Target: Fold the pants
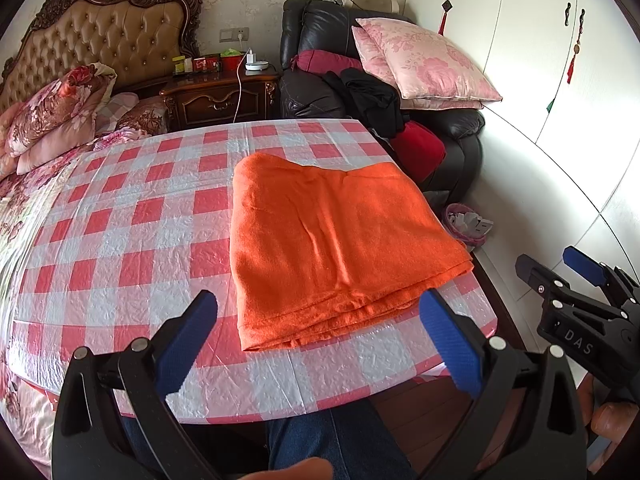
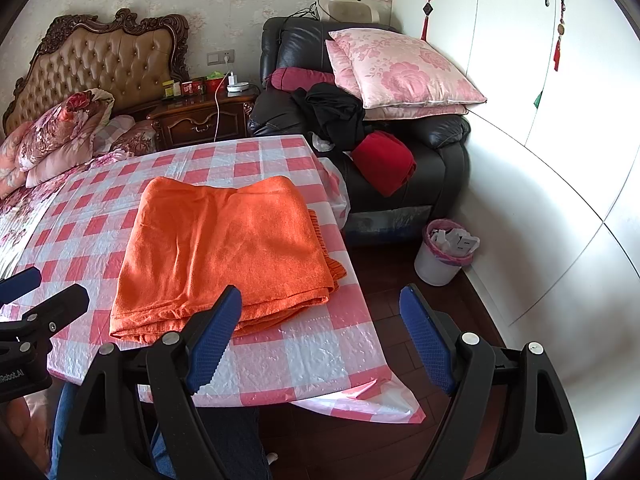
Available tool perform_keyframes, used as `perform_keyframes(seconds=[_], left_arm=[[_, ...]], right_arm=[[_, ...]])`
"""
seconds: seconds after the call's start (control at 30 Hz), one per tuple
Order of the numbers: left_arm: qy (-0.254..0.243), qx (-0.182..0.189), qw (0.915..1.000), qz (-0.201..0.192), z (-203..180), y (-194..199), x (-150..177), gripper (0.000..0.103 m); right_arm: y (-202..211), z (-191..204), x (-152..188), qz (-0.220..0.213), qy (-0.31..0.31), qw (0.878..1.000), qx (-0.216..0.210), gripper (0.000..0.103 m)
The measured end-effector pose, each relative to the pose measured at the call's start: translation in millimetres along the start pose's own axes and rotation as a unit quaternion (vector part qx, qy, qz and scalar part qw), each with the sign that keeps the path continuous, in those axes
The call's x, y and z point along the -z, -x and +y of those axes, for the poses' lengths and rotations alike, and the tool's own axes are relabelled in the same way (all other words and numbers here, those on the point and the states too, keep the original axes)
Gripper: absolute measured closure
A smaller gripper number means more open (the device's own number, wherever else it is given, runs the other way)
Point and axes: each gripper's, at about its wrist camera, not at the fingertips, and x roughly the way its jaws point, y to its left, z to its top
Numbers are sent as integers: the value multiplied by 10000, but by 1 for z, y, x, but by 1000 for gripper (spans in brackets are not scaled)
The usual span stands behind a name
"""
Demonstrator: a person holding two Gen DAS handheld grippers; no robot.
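The orange pants (image 1: 340, 248) lie folded into a thick, roughly square stack on the desk (image 1: 120, 240), toward its right side and near its front edge. The fabric looks soft and fuzzy, with shallow creases on top and several layered edges showing along the near side (image 2: 224, 312). The desk is covered by a crinkled, glossy plastic cloth (image 2: 312, 352) in red and white checks, whose corner droops off the front right.

The left gripper (image 1: 320, 344) hangs just in front of the stack, its black arms spread and its blue ribbed fingers (image 1: 452, 344) wide apart, gripping nothing. The right gripper (image 2: 320, 340) is likewise released, one blue textured finger (image 2: 212, 340) over the pants' near edge, the other over the dark wooden floor (image 2: 384, 280).

A black leather armchair (image 2: 436, 160) behind holds pink floral pillows (image 2: 404, 68).
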Motion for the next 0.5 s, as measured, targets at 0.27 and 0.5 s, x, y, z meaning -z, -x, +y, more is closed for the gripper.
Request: perform_keyframes(seconds=[0.27,0.5], left_arm=[[-85,251,9995,-159,-6,-2,-4,2],[244,615,9972,-340,39,4,-7,2]], right_arm=[[1,1,1,-5,-2,10000,8,24],[-6,5,5,21,-51,10000,-19,19]])
